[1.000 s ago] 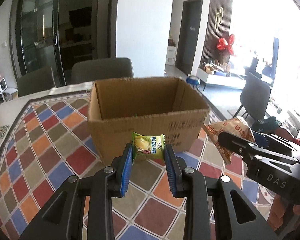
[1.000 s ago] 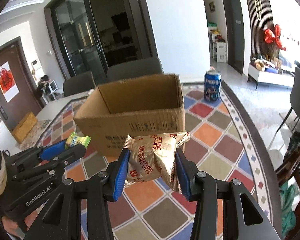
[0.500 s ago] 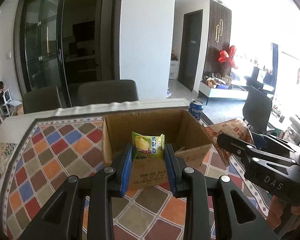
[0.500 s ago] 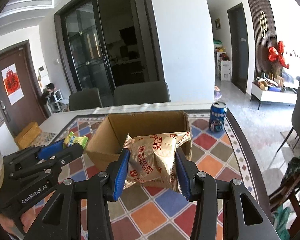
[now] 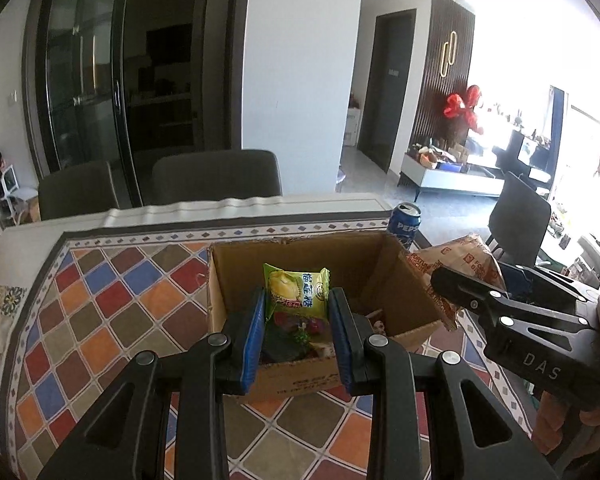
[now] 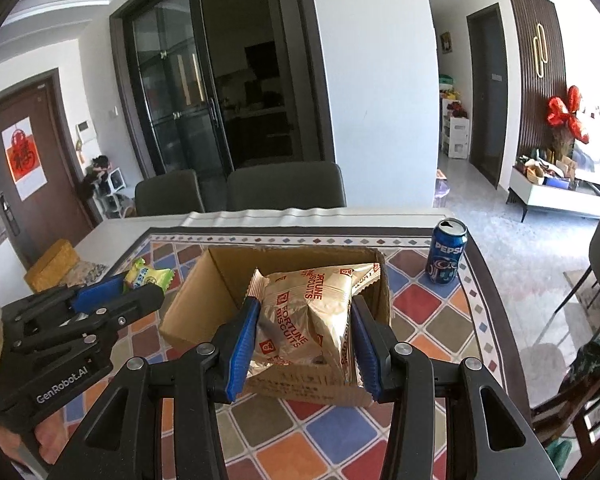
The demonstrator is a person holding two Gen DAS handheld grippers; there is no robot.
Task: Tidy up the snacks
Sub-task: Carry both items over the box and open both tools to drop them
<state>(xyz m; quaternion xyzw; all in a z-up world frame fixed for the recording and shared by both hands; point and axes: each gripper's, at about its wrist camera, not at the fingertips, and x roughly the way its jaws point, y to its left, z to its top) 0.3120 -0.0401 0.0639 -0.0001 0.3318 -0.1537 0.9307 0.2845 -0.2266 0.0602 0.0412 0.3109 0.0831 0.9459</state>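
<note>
Left gripper [image 5: 296, 312]: clamped on a green snack packet [image 5: 296, 290]; body marked "GenRobot.AI" in the right wrist view.
Green snack packet: glossy green-yellow wrapper, crimped ends, fruit picture, white Chinese characters; held above the open cardboard box [image 5: 236, 280].
Right gripper [image 6: 306, 338]: clamped on a biscuit bag [image 6: 308, 312]; body marked "DAS" in the left wrist view.
Biscuit bag: puffy cream-gold foil, red print "FORTUNE BISCUITS", serrated end seals; held over the near right part of the box.
Cardboard box: brown, flaps open, dark printing on near wall unreadable; other packets lie inside.
Can [image 6: 446, 250]: blue, "PEPSI", upright, far right of the box.
Surface [image 5: 112, 304]: cloth of coloured diamond tiles.
</note>
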